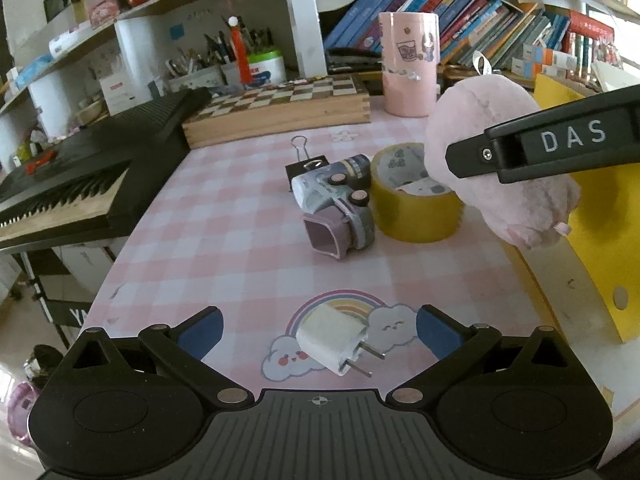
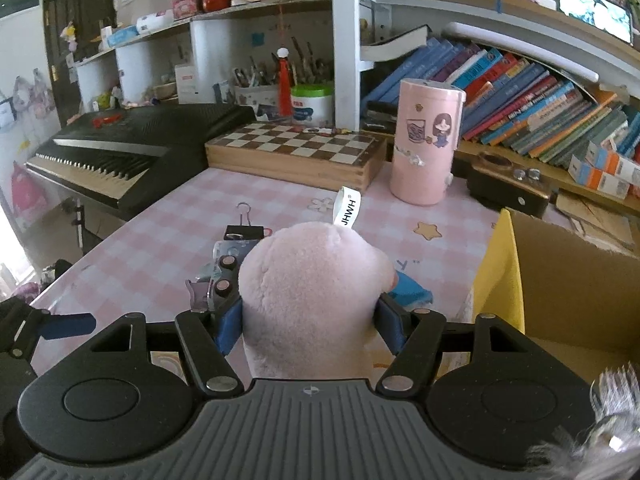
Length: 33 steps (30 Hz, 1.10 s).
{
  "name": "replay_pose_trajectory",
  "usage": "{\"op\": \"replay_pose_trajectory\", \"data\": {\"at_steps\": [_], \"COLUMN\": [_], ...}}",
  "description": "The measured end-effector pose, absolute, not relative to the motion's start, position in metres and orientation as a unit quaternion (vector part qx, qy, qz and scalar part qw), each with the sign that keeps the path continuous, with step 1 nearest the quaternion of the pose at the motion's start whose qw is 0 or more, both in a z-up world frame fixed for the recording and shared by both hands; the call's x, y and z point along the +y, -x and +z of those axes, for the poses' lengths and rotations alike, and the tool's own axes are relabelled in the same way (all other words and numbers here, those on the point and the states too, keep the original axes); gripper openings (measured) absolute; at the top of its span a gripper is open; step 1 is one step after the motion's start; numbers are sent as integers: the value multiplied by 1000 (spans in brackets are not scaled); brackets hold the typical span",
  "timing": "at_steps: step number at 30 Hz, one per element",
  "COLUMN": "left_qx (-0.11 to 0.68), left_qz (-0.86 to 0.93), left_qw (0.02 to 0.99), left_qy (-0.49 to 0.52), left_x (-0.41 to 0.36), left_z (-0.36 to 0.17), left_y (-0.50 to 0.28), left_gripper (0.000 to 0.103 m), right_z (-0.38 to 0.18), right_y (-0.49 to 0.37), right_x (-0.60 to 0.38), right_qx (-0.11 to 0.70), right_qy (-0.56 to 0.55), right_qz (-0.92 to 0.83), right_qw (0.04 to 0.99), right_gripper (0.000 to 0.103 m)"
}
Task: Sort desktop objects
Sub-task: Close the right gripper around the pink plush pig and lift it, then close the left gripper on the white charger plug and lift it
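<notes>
A pink plush toy (image 2: 312,280) with a white tag is squeezed between the blue pads of my right gripper (image 2: 312,322), which is shut on it. It hangs above the desk beside the yellow box (image 2: 500,280). In the left wrist view the same plush toy (image 1: 492,184) hangs over a yellow tape roll (image 1: 416,208), with one black finger (image 1: 476,158) across it. My left gripper (image 1: 318,334) is open and low over the pink checked mat (image 1: 224,240). A white charger plug (image 1: 332,340) lies flat between its fingertips, untouched.
A toy truck (image 1: 336,200) lies on its side next to a black binder clip (image 1: 306,164). Behind stand a chessboard box (image 1: 280,108) and a pink cylinder (image 1: 408,64). A black keyboard (image 1: 80,176) borders the desk's left edge. Bookshelves rise at the back.
</notes>
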<state>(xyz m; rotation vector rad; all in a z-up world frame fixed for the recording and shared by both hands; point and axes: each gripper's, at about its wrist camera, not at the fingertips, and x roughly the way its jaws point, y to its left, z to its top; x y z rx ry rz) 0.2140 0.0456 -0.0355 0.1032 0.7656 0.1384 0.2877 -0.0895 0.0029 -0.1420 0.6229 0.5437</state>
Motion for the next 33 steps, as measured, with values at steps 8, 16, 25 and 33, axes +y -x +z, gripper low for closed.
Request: {"op": "replay_pose_trajectory", "data": {"at_steps": [8, 16, 25, 33], "left_qx": [405, 401, 358, 328], "left_qz": [67, 44, 51, 29], "left_qw": [911, 914, 932, 944], "left_qy": [-33, -39, -7, 16], "left_x": [54, 51, 69, 89], "left_z": [-43, -41, -20, 4], "left_y": [-225, -217, -201, -182], "left_gripper": [65, 36, 36, 36], "right_z": [2, 2, 8, 18], "right_y": [-291, -289, -273, -243], "right_x": [-84, -81, -82, -82], "right_qx": [304, 307, 299, 296], "right_qy": [76, 73, 61, 49], "right_qz": [275, 278, 263, 236], "right_qw": [909, 907, 915, 924], "right_gripper": [65, 65, 65, 64]}}
